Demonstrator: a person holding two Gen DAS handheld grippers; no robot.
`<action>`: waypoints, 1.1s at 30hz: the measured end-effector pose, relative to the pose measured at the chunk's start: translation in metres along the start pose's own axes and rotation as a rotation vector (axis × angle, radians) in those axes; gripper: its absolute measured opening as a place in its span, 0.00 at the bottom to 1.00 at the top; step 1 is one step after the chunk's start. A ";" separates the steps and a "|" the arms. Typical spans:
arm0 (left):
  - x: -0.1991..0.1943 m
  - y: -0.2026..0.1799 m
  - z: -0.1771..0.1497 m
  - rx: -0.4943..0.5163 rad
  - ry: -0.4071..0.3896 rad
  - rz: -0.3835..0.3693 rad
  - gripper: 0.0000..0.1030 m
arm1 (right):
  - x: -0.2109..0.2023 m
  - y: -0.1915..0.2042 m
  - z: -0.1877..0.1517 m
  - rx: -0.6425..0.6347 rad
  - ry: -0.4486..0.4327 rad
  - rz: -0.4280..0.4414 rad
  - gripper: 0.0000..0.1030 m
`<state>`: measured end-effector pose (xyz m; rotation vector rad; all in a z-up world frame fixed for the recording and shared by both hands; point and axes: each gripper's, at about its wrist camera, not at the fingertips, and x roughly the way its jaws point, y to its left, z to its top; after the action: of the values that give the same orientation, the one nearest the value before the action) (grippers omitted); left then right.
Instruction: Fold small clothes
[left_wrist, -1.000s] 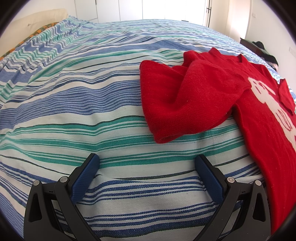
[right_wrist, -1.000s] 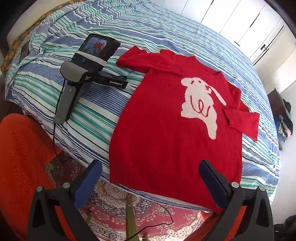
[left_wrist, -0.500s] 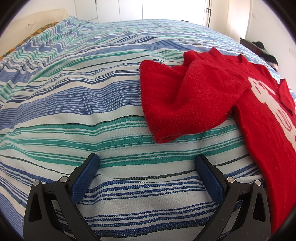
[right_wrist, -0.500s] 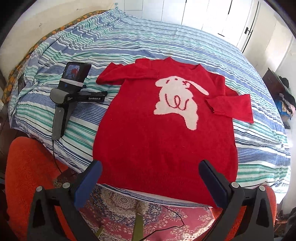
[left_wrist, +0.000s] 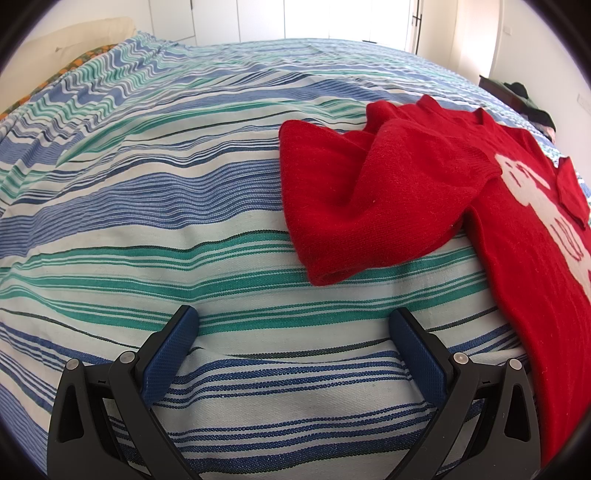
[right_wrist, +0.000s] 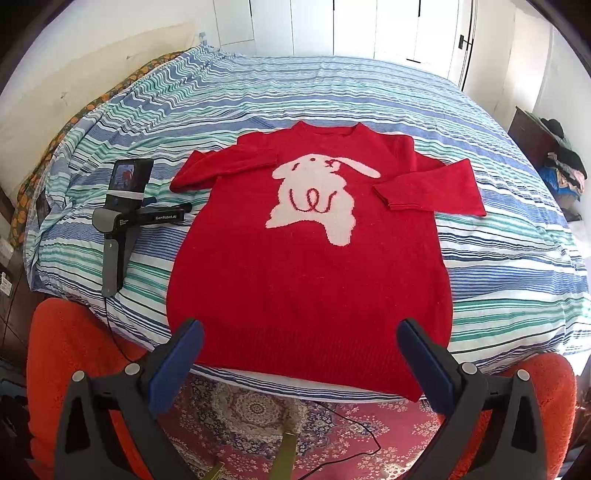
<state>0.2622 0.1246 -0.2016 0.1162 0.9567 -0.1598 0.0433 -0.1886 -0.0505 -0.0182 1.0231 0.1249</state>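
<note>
A red sweater (right_wrist: 310, 266) with a white rabbit lies flat, front up, on the striped bed (right_wrist: 517, 258). Its hem hangs at the bed's near edge. Its right sleeve (right_wrist: 428, 188) is folded in toward the body. My right gripper (right_wrist: 299, 332) is open and empty, held in the air above the hem. My left gripper (left_wrist: 293, 321) lies on the bed, open and empty. Its body shows in the right wrist view (right_wrist: 125, 218), left of the sweater. The sweater's left sleeve (left_wrist: 354, 199) lies just ahead of its fingers, apart from them.
A patterned rug (right_wrist: 258, 413) with a black cable lies on the floor below the bed edge. Orange fuzzy cloth (right_wrist: 66, 354) shows at both lower sides. A dark dresser with clothes (right_wrist: 554, 155) stands at the right. White wardrobe doors (right_wrist: 369, 26) stand behind.
My right gripper has swung so its view now faces the sweater squarely, from farther back. The left gripper has not moved.
</note>
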 end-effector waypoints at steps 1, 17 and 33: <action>0.000 0.000 0.000 0.000 0.000 0.000 1.00 | -0.001 -0.001 0.000 0.003 -0.001 0.002 1.00; 0.000 0.000 0.000 -0.001 0.000 0.000 1.00 | -0.007 -0.006 -0.003 0.013 -0.021 -0.006 1.00; 0.000 -0.001 0.000 -0.002 -0.004 -0.001 1.00 | 0.011 -0.048 -0.018 0.120 0.020 -0.020 1.00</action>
<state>0.2616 0.1241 -0.2016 0.1141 0.9533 -0.1601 0.0385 -0.2361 -0.0712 0.0799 1.0491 0.0447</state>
